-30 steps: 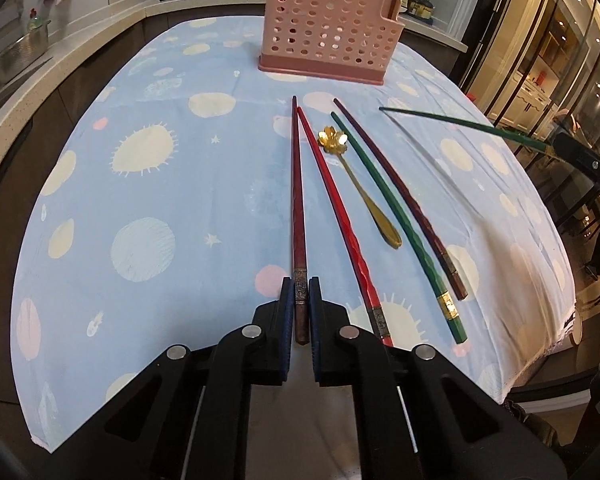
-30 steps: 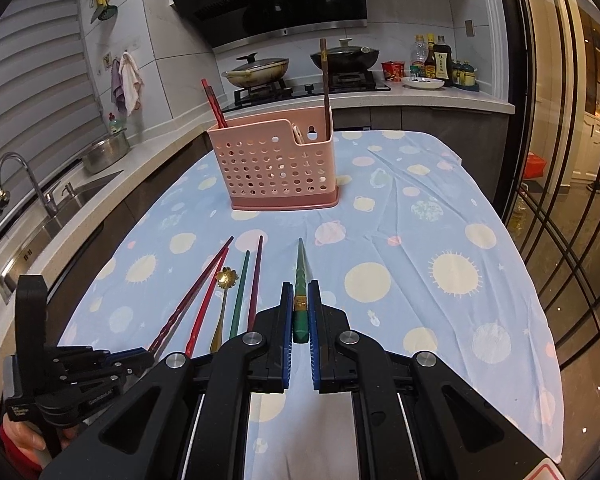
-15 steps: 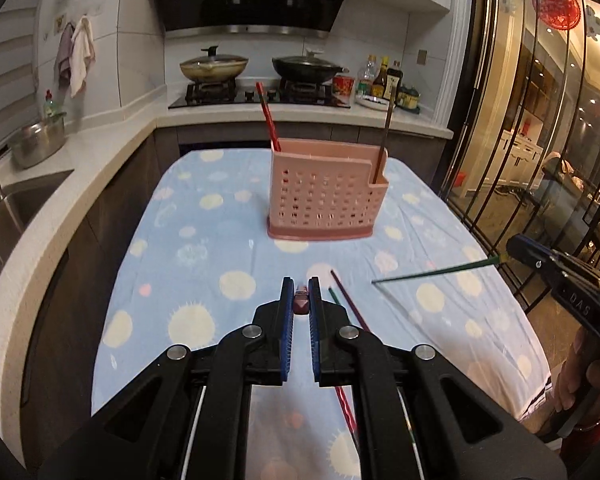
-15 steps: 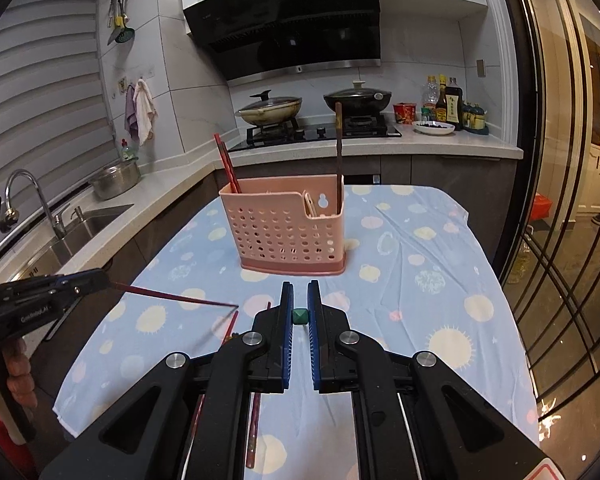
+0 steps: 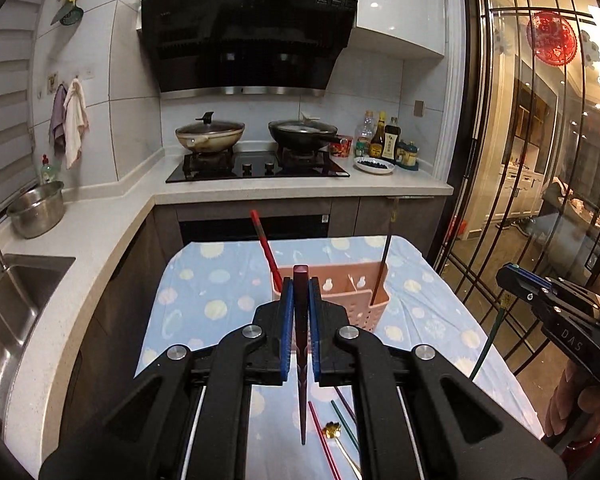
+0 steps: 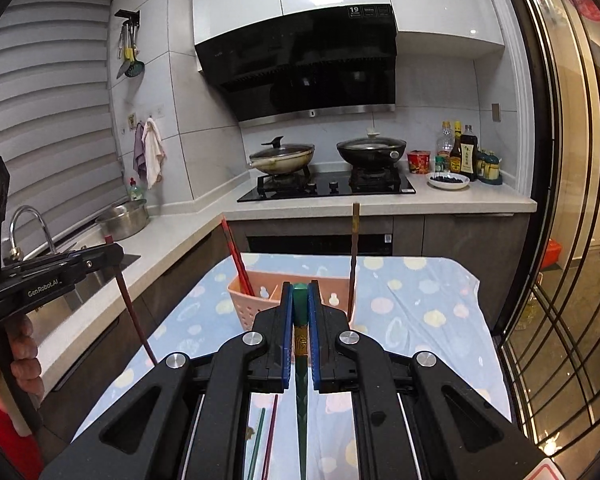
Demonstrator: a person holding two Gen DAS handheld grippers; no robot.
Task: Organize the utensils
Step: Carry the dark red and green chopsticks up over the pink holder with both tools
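Note:
My left gripper (image 5: 300, 284) is shut on a dark red chopstick (image 5: 301, 380) that hangs tip down above the table. My right gripper (image 6: 300, 292) is shut on a green chopstick (image 6: 301, 392), also hanging tip down. Ahead of both stands the pink perforated utensil holder (image 5: 364, 300) (image 6: 256, 304), with a red chopstick (image 5: 265, 248) at its left end and a brown chopstick (image 5: 383, 268) at its right end. On the blue spotted tablecloth (image 5: 204, 300) below lie a red chopstick (image 5: 324, 444), a gold flower spoon (image 5: 334, 434), a green and a maroon chopstick (image 6: 260, 440).
A counter with a sink (image 5: 16, 304) and a steel bowl (image 5: 36, 208) runs along the left. The stove with two pans (image 5: 256, 136) sits behind the table. A glass door with black bars (image 5: 540, 200) lies to the right. A hand (image 6: 20, 360) grips the other gripper's handle.
Both grippers rose well above the table and tipped towards level, each lifting its chopstick off the cloth. The chopsticks swung from lying flat to hanging tip down. The holder now appears lower and nearer.

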